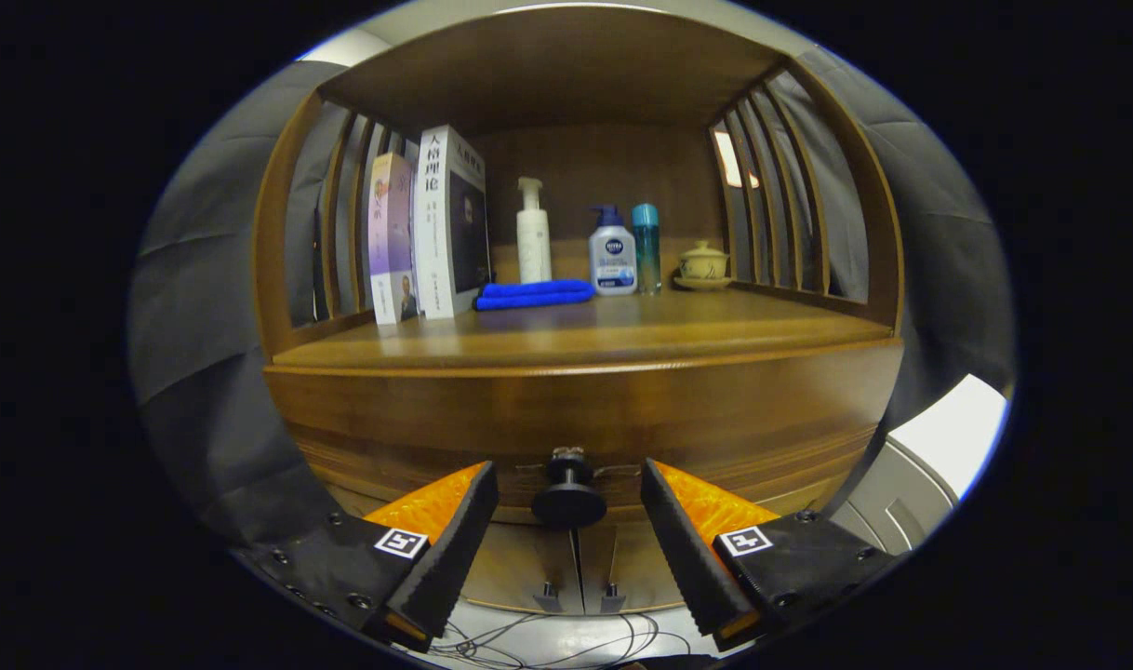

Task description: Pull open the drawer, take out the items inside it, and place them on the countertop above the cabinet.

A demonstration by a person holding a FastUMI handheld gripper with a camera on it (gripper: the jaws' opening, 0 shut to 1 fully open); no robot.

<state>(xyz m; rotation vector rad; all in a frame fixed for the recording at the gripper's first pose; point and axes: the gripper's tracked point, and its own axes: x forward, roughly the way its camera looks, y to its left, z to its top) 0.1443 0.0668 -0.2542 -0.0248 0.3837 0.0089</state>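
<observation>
A wooden cabinet faces me, its drawer (585, 419) closed under the countertop (622, 335). A black round knob (568, 498) sticks out of the drawer front. My gripper (568, 479) is open, and the knob sits between the two black-and-orange fingers (455, 530) without either one touching it. What lies inside the drawer is hidden.
On the countertop stand two books (432, 228), a white pump bottle (532, 233), a blue folded cloth (534, 294), a small pump bottle (613, 256), a teal bottle (646, 247) and a lidded cup (703, 263). Cabinet doors (576, 568) sit below the drawer. Cables (548, 642) lie on the floor.
</observation>
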